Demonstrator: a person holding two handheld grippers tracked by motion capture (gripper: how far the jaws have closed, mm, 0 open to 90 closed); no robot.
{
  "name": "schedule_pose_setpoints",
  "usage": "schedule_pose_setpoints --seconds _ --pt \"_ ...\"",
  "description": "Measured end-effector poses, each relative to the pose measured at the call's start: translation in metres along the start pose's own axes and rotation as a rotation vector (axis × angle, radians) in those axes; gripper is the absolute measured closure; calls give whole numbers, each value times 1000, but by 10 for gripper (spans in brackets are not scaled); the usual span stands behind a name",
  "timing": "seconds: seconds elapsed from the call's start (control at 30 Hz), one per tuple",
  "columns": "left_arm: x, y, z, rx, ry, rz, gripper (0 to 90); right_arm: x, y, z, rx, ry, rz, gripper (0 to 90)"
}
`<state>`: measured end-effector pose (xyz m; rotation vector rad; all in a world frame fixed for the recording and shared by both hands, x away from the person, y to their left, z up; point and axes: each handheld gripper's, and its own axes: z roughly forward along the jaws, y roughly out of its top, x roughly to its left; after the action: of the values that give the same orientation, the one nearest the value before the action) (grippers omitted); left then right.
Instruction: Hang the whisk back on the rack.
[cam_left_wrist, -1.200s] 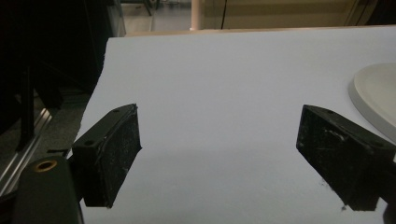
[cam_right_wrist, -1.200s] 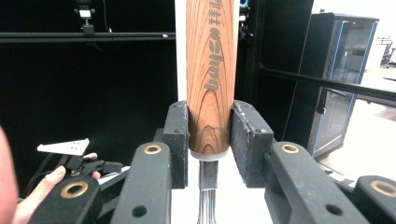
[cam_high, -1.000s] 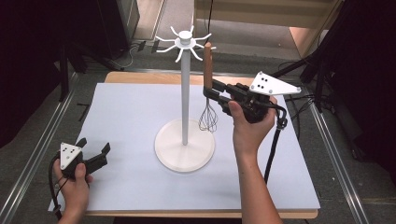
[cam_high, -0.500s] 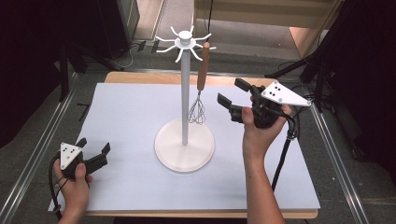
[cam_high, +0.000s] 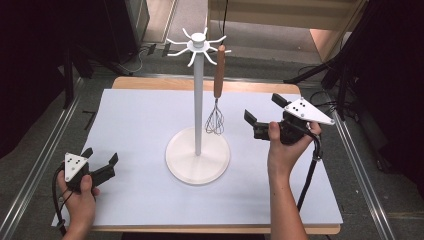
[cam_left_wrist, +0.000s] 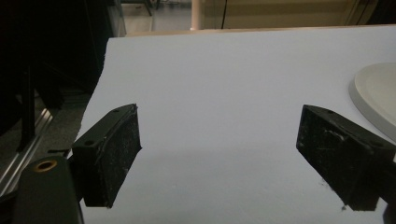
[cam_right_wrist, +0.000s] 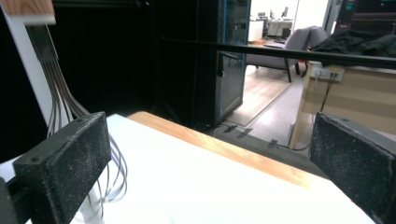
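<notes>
At the near left corner of the table (cam_high: 130, 200), which is covered by a pale matte sheet with a wooden edge along the far side, the left gripper (cam_high: 102, 169) lies low in a hand. Its jaws stand wide apart with nothing between them; in the left gripper view the flat black pads (cam_left_wrist: 116, 149) look scuffed and dusty, and the curved edge of the stand's base (cam_left_wrist: 378, 98) is cut off at the right.

In the middle rises the white stand (cam_high: 198, 100): a round disc foot, a slim upright pole, and a crown of curled hooks at the top. The whisk (cam_high: 218, 92) hangs from a hook on the stand's right side, its long axis vertical, the brown wooden handle up and the thin wire loops pointing down, ending just above the base. How exactly the handle catches the hook is too small to make out.

Right of the whisk, close but apart from it, the right gripper (cam_high: 262, 111) is held in the other hand, pointing left toward the whisk. Its jaws have just been opening and now stand fully spread, empty. In the right gripper view the whisk's grey wires (cam_right_wrist: 60, 107) run behind the left pad (cam_right_wrist: 70, 163), partly hidden, and the handle is cropped at the top corner.
</notes>
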<state>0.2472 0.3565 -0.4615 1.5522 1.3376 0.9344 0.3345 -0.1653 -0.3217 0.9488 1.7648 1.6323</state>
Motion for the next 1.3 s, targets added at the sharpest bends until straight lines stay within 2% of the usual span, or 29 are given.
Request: schedule_pose_setpoints --seconds 0.5,0.9,1.3 --pt "0 0 0 2 1 2 145 -18 -34 -7 65 -34 19 0" --pt "0 0 0 3 1 2 145 -27 -69 -8 157 -54 12 0" --pt "0 0 0 3 2 2 145 -39 -99 -13 233 -71 30 0"
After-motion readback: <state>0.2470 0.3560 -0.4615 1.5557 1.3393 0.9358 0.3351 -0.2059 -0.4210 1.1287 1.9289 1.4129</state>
